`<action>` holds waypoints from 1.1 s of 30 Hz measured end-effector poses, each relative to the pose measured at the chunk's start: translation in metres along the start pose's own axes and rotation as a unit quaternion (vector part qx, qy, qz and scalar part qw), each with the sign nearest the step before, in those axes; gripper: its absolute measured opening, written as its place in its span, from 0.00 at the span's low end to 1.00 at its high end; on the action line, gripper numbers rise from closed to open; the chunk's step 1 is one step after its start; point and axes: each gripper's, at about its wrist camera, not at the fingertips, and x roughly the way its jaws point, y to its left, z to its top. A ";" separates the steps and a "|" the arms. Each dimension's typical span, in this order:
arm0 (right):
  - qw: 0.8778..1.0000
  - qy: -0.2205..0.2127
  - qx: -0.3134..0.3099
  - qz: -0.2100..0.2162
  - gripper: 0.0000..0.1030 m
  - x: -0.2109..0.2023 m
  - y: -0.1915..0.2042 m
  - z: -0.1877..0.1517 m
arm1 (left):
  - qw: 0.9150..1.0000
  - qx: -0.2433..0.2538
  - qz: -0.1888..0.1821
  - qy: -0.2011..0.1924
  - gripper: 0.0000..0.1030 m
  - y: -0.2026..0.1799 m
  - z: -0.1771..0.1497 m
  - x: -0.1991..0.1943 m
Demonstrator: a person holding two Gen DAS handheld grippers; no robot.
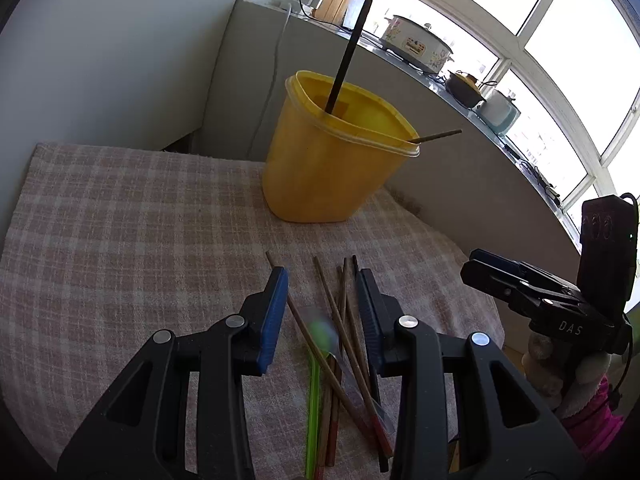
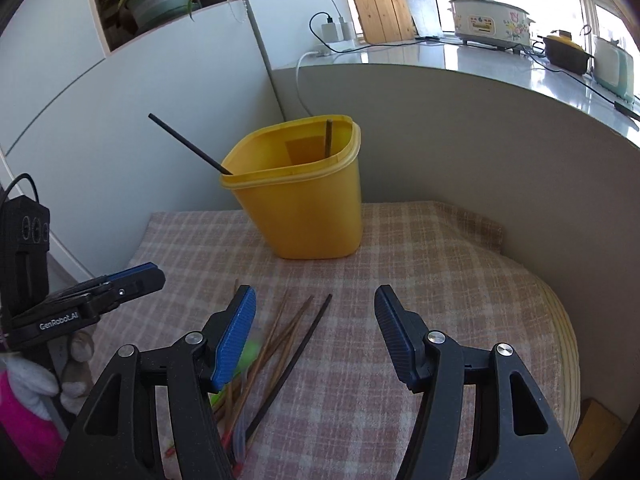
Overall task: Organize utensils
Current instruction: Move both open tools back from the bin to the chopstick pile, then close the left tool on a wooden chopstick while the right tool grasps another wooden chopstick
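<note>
Progress was partial: two sticks were seen in yellow plastic tub (image 1: 320,176); loose wooden chopsticks pile (image 1: 340,320) remained near the checked cloth's (image 1: 120,220) front edge. Left gripper (image 1: 323,312) was held apart over the pile, right gripper (image 2: 316,336) apart too, both empty.

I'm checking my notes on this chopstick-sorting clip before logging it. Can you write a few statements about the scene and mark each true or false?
1. The yellow bin stands upright on the checked cloth. True.
2. The bin is empty. False: a black stick and a brown stick lean inside it.
3. Loose chopsticks lie on the cloth in front of the bin. True.
4. The right gripper is shut on a chopstick. False: its jaws stand apart, holding nothing.
5. The left gripper is open over the chopsticks. True.
</note>
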 end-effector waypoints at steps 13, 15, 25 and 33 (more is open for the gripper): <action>0.988 0.120 0.074 0.069 0.34 0.063 -0.008 -0.020 | 0.996 -0.055 -0.022 0.060 0.33 0.026 -0.031 0.037; 0.986 0.126 0.079 0.072 0.32 0.066 -0.009 -0.024 | 0.996 -0.061 -0.026 0.062 0.33 0.027 -0.031 0.040; 0.979 0.152 0.086 0.105 0.24 0.077 0.000 -0.031 | 0.992 -0.095 -0.035 0.079 0.33 0.035 -0.022 0.065; 0.973 0.176 0.093 0.120 0.23 0.097 0.008 -0.033 | 0.990 -0.104 -0.046 0.086 0.33 0.043 -0.016 0.080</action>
